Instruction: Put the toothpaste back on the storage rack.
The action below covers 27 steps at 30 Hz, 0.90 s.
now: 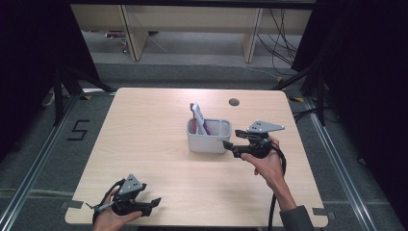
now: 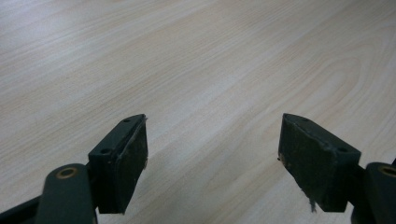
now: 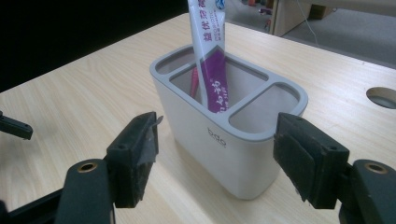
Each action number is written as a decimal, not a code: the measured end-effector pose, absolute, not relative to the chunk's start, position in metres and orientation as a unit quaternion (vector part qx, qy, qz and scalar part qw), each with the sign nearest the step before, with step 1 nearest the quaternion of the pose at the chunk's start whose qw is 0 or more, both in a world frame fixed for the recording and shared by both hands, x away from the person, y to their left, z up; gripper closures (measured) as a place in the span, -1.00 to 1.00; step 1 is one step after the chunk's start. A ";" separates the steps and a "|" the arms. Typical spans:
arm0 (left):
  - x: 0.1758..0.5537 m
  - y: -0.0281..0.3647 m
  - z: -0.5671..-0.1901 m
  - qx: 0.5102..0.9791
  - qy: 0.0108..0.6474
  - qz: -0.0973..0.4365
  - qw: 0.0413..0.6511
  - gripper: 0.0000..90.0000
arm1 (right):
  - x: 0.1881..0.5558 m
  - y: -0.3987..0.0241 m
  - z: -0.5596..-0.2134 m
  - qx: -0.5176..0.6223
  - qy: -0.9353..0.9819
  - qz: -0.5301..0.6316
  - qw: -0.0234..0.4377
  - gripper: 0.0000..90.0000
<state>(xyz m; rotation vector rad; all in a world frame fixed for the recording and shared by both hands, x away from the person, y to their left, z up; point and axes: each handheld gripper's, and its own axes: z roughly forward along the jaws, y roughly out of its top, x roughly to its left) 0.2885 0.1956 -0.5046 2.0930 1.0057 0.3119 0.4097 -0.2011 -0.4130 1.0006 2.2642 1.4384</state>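
A pale grey holder (image 1: 208,137) with several compartments stands in the middle of the table. A white and purple tube (image 1: 198,117) leans upright in its left compartment, beside a thin pink item (image 3: 194,79). My right gripper (image 1: 232,137) sits just right of the holder and points at it. In the right gripper view the holder (image 3: 233,140) stands close ahead of the right gripper (image 3: 217,135), whose jaws are open and do not touch it. My left gripper (image 1: 153,202) rests near the table's front left edge. In its own view, the left gripper (image 2: 215,135) is open over bare wood.
A round cable hole (image 1: 234,102) lies in the tabletop behind the holder, toward the far edge. The light wood table (image 1: 159,144) ends near both hands at the front. Wooden furniture legs and cables stand on the floor beyond the far edge.
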 end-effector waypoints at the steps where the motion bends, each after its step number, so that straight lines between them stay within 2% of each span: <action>1: 0.288 0.196 -0.505 0.823 0.395 0.122 0.389 -0.47 | 0.409 -0.202 -0.413 0.342 0.786 0.495 0.142 -0.33; 9: 0.289 0.196 -0.504 0.827 0.390 0.123 0.385 -0.48 | 0.403 -0.207 -0.415 0.351 0.789 0.481 0.152 -0.47; 17: 0.289 0.195 -0.505 0.827 0.388 0.120 0.388 -0.53 | 0.395 -0.210 -0.417 0.359 0.793 0.469 0.149 -0.46; 18: 0.288 0.194 -0.505 0.827 0.389 0.120 0.388 -0.54 | 0.392 -0.208 -0.417 0.370 0.789 0.473 0.133 -0.48; 19: 0.288 0.194 -0.505 0.828 0.389 0.119 0.386 -0.56 | 0.392 -0.209 -0.418 0.359 0.794 0.467 0.151 -0.49; 22: 0.288 0.194 -0.505 0.829 0.390 0.118 0.383 -0.58 | 0.390 -0.207 -0.419 0.364 0.795 0.465 0.136 -0.50; 23: 0.288 0.194 -0.505 0.827 0.393 0.117 0.384 -0.59 | 0.388 -0.208 -0.419 0.361 0.797 0.459 0.154 -0.51; 25: 0.289 0.195 -0.506 0.828 0.391 0.117 0.385 -0.60 | 0.387 -0.208 -0.420 0.364 0.795 0.461 0.152 -0.51; 26: 0.289 0.195 -0.505 0.828 0.391 0.117 0.385 -0.60 | 0.384 -0.207 -0.420 0.373 0.794 0.462 0.134 -0.51; 27: 0.289 0.195 -0.505 0.827 0.391 0.118 0.385 -0.60 | 0.384 -0.209 -0.420 0.364 0.798 0.457 0.149 -0.51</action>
